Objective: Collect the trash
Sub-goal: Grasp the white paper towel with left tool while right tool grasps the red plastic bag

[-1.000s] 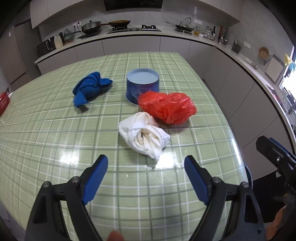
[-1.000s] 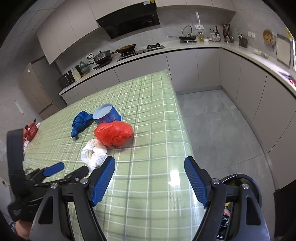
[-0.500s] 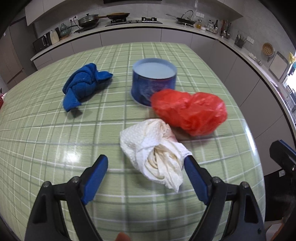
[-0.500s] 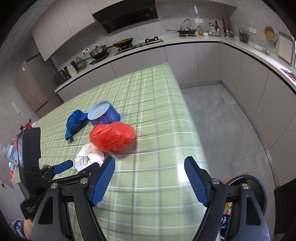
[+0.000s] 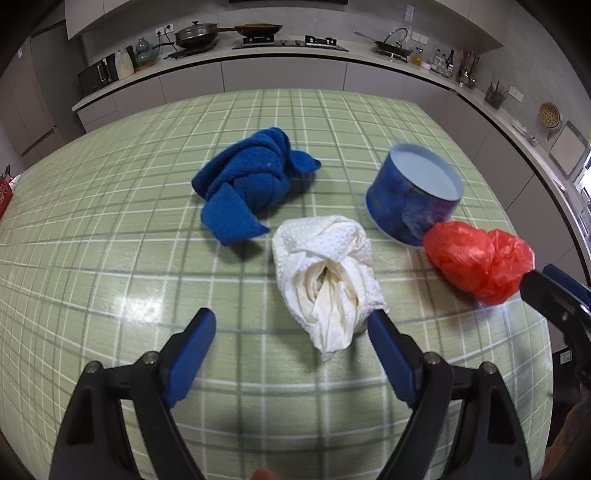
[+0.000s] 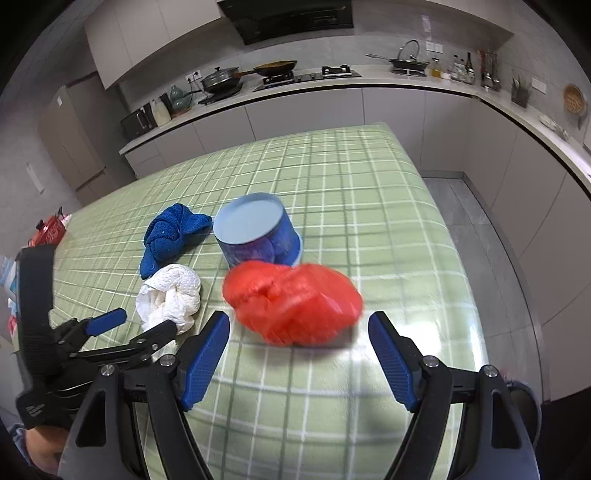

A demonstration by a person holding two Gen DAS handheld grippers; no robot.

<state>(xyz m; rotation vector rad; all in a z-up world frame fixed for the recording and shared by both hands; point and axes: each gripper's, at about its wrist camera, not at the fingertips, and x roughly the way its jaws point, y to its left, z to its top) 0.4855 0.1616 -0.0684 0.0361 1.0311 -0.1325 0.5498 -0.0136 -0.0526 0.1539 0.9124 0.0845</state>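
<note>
The red plastic bag (image 6: 293, 304) is motion-blurred, hiding the blue tin's (image 6: 258, 236) lower front.

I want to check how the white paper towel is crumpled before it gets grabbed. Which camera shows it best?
The left wrist view: the paper towel lies close, sharp and central, just ahead of the open left gripper, folds plainly visible. The right wrist view shows it small, off to the left, partly hidden behind the left gripper's finger.

Before me, a table (image 6: 369, 206) in green checked cloth stands in a grey kitchen, pans on the hob (image 6: 280, 75), a dark extractor hood (image 6: 291, 16) above, grey floor tiles (image 6: 476, 229) alongside.
</note>
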